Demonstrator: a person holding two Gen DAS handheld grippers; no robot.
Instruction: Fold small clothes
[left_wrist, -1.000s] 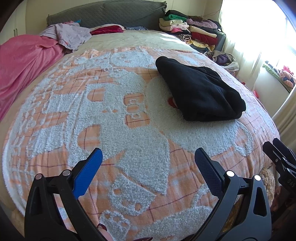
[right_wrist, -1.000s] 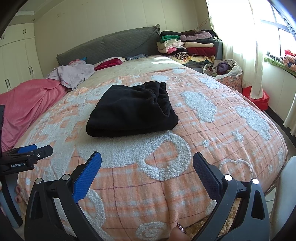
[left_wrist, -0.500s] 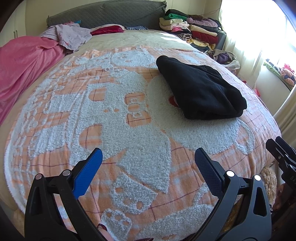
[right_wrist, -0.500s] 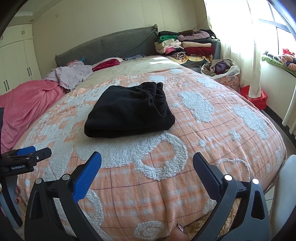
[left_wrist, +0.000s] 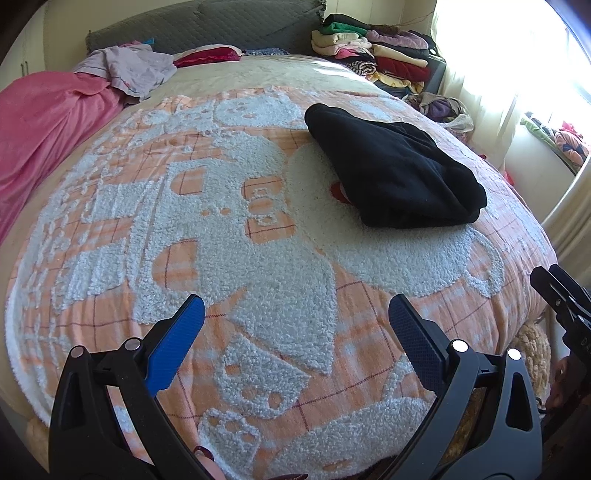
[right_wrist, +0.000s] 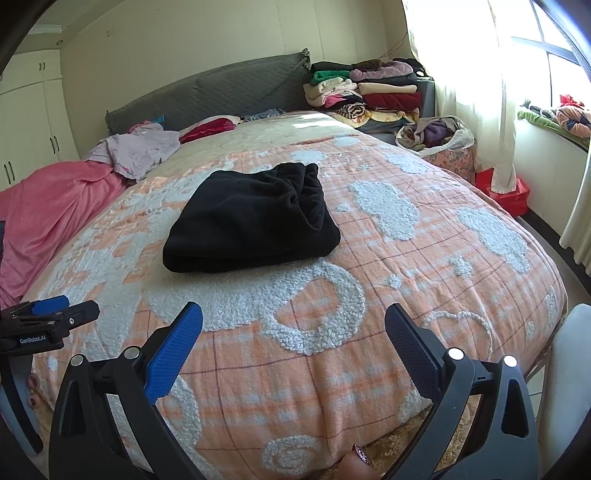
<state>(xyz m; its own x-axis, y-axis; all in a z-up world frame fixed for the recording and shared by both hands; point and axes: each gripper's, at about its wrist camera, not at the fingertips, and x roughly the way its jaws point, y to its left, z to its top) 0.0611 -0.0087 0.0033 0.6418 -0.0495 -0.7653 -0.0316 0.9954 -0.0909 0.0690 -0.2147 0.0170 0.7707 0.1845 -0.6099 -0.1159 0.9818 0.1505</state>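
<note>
Garment: black garment (right_wrist: 251, 218) folded, lying mid-bed on the blanket (right_wrist: 369, 295), nearer the right edge.
Left gripper (left_wrist: 293, 321): jaws wide apart, empty, over the foot edge.
Right gripper (right_wrist: 293, 325): jaws wide apart, empty, over the foot edge, well apart from the garment.
Head end: pink cover (right_wrist: 48, 206), loose clothes (right_wrist: 136, 151).
Beyond the right edge: clothes stack (right_wrist: 365, 90).

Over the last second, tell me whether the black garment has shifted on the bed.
No. The black garment still lies folded on the same white fleecy patch of the orange blanket; only the cameras drifted slightly.
</note>
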